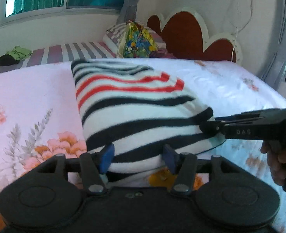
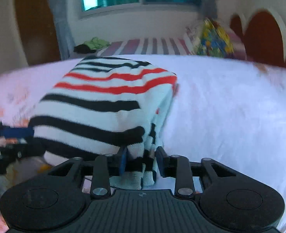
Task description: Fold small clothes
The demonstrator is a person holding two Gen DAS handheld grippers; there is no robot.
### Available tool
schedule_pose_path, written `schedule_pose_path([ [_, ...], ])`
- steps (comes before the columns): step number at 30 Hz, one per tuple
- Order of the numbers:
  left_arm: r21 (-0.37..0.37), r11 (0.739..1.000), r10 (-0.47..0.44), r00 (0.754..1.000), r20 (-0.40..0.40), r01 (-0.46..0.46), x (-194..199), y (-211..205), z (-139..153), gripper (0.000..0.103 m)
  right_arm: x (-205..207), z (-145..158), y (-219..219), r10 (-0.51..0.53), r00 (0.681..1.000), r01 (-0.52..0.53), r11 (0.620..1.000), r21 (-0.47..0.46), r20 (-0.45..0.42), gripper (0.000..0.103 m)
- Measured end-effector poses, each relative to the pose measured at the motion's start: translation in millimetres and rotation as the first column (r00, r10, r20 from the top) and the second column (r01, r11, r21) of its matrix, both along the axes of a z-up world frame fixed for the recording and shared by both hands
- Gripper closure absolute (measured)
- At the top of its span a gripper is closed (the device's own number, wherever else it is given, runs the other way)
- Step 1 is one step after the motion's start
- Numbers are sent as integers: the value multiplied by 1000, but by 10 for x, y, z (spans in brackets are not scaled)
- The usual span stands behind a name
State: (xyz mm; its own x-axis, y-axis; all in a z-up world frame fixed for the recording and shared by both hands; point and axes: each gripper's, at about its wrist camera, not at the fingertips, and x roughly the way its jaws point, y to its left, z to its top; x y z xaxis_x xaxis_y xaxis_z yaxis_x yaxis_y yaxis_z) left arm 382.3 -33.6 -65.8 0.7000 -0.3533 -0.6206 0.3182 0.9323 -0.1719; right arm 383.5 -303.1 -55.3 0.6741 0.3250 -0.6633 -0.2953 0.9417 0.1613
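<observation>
A folded small garment (image 1: 135, 106), white with black and red stripes, lies on the floral bed sheet (image 1: 36, 97) with its near edge lifted. My left gripper (image 1: 138, 158) has that near edge bunched between its blue pads (image 1: 107, 156), and the cloth fills the gap. In the left wrist view, my right gripper (image 1: 209, 128) reaches in from the right and clamps the garment's near right corner. In the right wrist view the same garment (image 2: 104, 101) has its corner wadded between the right gripper's (image 2: 142, 162) pads. The left gripper (image 2: 16, 134) shows at the garment's left edge.
A striped sheet (image 1: 75, 52) and pillow lie beyond, with a colourful bag (image 1: 138, 42) at the red headboard (image 1: 183, 35). Green and black clothes (image 1: 14, 55) are piled at the far left. A hand (image 1: 276, 165) holds the right gripper's handle. White bedding (image 2: 230, 106) stretches to the right.
</observation>
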Motion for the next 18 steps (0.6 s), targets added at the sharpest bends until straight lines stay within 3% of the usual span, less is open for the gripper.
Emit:
schedule_pose_path([
  [3, -66, 997, 52, 996, 69, -47, 45, 168, 182, 50, -27, 201, -14, -32, 993, 29, 999, 28, 116, 73],
  [4, -71, 996, 66, 995, 75, -61, 141, 195, 225, 50, 35, 251, 20, -33, 990, 27, 999, 43, 138, 80],
  [6, -41, 997, 73, 996, 59, -70, 370, 118, 243, 50, 199, 269, 127, -5, 991, 0, 999, 42, 130, 89],
  [8, 6, 998, 61, 998, 2, -61, 618, 11, 120, 49, 399, 101, 262, 28, 996, -26, 999, -20, 81, 92],
  [9, 39, 997, 70, 997, -43, -69, 729, -32, 11, 46, 484, 17, 297, 22, 999, -20, 998, -54, 45, 98],
  [11, 62, 996, 65, 996, -58, -61, 783, -37, -73, 35, 569, 20, 304, 37, 999, -35, 998, -56, 30, 98],
  [13, 35, 998, 51, 996, -69, -48, 817, 7, 37, 38, 614, 141, 263, 19, 997, -17, 999, -33, 77, 97],
  [14, 18, 999, 50, 998, -38, -49, 829, 27, 103, 38, 640, 202, 226, 5, 993, -5, 1000, -8, 115, 97],
  [18, -4, 997, 77, 997, -10, -77, 1085, 33, 192, 38, 1020, 199, 250, 1, 995, -2, 1000, 10, 99, 97],
])
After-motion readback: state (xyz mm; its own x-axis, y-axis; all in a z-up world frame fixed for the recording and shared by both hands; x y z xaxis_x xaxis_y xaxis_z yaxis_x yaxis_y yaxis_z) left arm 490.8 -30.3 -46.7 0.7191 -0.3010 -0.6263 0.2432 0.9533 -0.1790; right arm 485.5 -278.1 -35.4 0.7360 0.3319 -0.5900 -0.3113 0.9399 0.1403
